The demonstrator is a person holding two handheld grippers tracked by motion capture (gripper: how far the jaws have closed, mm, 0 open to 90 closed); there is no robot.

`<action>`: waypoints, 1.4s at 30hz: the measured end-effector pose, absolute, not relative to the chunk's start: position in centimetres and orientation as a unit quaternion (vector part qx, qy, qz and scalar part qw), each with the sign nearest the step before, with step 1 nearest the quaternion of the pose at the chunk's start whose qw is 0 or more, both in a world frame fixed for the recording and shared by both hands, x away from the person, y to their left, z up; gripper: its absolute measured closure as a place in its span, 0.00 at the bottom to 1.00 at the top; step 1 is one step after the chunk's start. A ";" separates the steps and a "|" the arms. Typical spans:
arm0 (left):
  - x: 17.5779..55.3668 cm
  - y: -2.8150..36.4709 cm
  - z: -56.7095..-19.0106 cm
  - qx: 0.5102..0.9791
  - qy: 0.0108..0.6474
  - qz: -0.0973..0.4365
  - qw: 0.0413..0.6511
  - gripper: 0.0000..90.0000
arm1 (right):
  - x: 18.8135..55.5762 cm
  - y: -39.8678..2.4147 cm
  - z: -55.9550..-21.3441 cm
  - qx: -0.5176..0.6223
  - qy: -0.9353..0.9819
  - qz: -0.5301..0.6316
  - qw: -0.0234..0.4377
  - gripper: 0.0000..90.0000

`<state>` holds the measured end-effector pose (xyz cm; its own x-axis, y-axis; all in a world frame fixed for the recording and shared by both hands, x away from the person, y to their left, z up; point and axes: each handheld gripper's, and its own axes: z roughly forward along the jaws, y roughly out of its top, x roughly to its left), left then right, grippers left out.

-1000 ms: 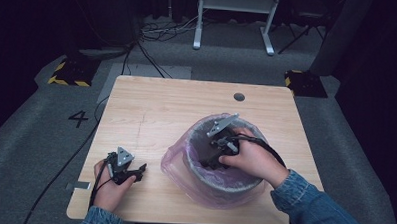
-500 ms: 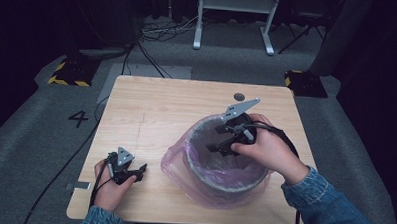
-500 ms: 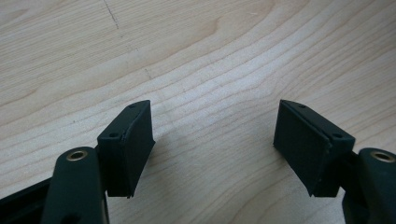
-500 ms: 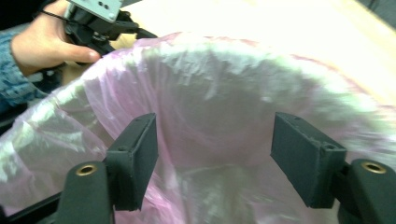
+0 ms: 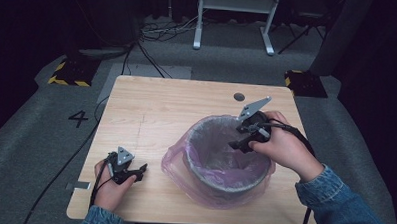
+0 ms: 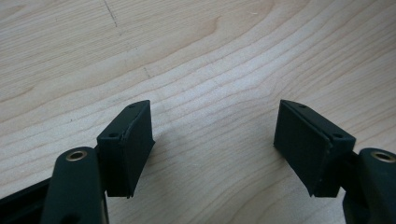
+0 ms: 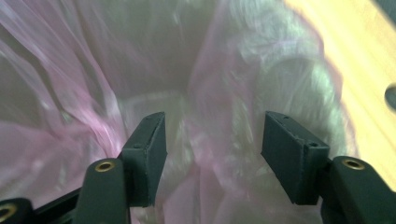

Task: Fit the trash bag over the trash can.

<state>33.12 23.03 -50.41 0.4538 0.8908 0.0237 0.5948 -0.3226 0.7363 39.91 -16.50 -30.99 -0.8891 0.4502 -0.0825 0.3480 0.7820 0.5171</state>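
One bin (image 5: 224, 178) with one pink bag (image 5: 177, 164) (two grippers): right gripper (image 5: 241, 143) above its rim, jaws just closing, gripping nothing — left gripper (image 5: 137, 171) beside it, jaws wide and empty.

Left gripper (image 5: 134, 171) open, right gripper (image 5: 241, 142) closing

Bare counter (image 6: 210, 70) lies ahead of the left tool (image 5: 134, 171); bin (image 5: 224, 180) with pink liner (image 7: 205, 93) obstructs beneath the right tool (image 5: 241, 143).
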 end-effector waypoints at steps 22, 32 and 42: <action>33.2 23.1 -50.4 0.781 0.480 0.211 0.340 0.31 | 38.8 -16.4 -31.8 0.176 0.959 0.202 0.092 0.40; 33.3 23.2 -50.4 0.780 0.483 0.206 0.342 0.31 | 35.8 -18.3 -29.7 0.138 0.959 0.238 0.068 0.39; 33.3 23.2 -50.5 0.779 0.484 0.204 0.343 0.30 | 34.8 -18.3 -31.0 0.130 0.975 0.182 0.011 0.40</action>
<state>33.34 23.23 -50.45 0.4485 0.8937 -0.0129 0.6134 -0.2973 0.7317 34.79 -18.29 -31.04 -0.9658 0.2582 0.0254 0.2499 0.8996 0.3581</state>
